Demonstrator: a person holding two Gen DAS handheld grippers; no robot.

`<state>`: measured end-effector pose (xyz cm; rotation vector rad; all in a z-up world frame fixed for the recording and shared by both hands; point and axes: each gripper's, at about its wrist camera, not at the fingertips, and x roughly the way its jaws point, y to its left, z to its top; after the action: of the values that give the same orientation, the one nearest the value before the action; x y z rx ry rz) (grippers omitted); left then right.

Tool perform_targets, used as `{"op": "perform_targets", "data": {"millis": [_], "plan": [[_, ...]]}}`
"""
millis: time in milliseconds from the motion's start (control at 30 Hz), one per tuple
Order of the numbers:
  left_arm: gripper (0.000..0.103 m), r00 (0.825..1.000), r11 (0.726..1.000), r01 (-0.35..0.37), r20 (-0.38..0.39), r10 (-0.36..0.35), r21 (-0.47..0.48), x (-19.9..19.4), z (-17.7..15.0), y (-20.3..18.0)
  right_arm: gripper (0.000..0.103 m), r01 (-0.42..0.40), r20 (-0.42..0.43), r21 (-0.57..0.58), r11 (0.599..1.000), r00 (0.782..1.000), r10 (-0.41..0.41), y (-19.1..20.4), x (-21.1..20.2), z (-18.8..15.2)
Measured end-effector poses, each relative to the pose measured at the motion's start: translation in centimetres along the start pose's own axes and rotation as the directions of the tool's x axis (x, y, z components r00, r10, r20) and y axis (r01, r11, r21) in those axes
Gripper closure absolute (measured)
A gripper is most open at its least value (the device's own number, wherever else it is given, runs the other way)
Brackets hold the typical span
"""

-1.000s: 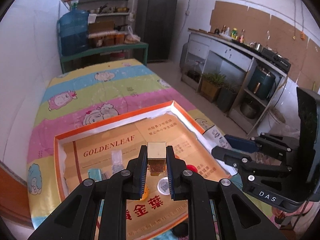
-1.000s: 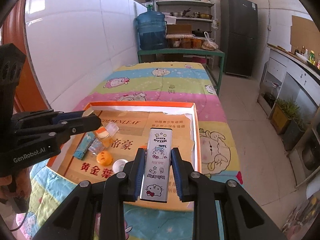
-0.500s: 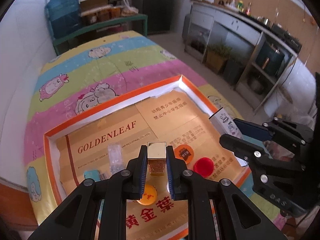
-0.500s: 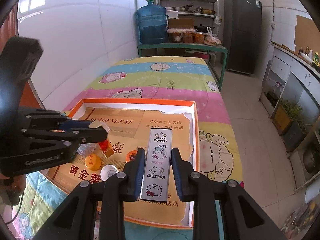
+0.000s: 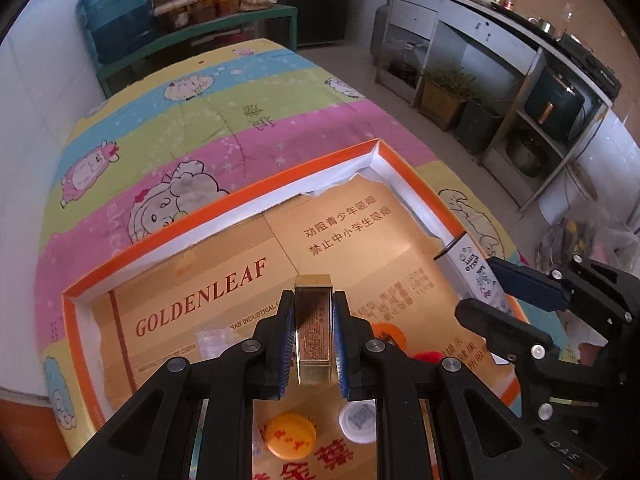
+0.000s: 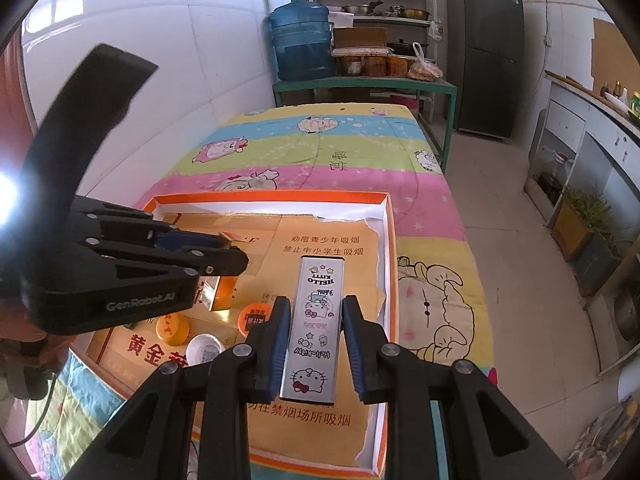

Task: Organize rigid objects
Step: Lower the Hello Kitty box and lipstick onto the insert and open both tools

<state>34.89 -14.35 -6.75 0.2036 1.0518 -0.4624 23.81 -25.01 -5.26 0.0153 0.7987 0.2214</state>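
**Both hands loaded over the orange tray**

My left hand-held gripper (image 5: 313,340) pinches a gold box (image 5: 313,320) lengthwise, above the orange-rimmed tray (image 5: 224,204). My right hand-held gripper (image 6: 314,346) clamps a Hello Kitty tin (image 6: 316,328) flat near the tray's right wall, so each can be set down beside the loose bottle caps (image 5: 291,436).

- Blue water jug (image 6: 301,42) on green bench (image 6: 362,84) against white wall.
- Dark fridge (image 6: 484,54) beside shelves.
- Cartoon-sheep striped cloth (image 5: 224,120) over table.
- Potted plants (image 5: 444,92) under kitchen counter (image 5: 480,4).
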Motion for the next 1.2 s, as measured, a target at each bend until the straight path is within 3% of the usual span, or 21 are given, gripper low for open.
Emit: {"op": "perform_targets", "data": {"millis": [733, 1100, 1167, 1200], "plan": [[0.085, 1.000, 1.000, 0.000, 0.025, 0.001, -0.028, 2.3, -0.4, 0.6, 0.076, -0.002, -0.059, -0.012, 1.000, 0.998, 0.001, -0.1, 3.4, -0.1], [0.085, 0.997, 0.993, 0.074, 0.040, -0.071, -0.094, 2.6, -0.6, 2.0, 0.076, 0.013, -0.107, -0.029, 0.999, 0.994, -0.017, 0.1, 5.1, -0.2], [0.081, 0.996, 0.991, 0.080, 0.047, -0.076, -0.104, 2.5, -0.6, 2.1, 0.076, 0.025, -0.108, -0.043, 0.999, 0.994, -0.030, 0.3, 5.2, -0.2], [0.075, 0.996, 0.991, 0.076, 0.050, -0.071, -0.106, 2.5, -0.7, 2.2, 0.076, 0.028, -0.109, -0.047, 0.998, 0.994, -0.033, 0.3, 5.2, -0.3]]}}
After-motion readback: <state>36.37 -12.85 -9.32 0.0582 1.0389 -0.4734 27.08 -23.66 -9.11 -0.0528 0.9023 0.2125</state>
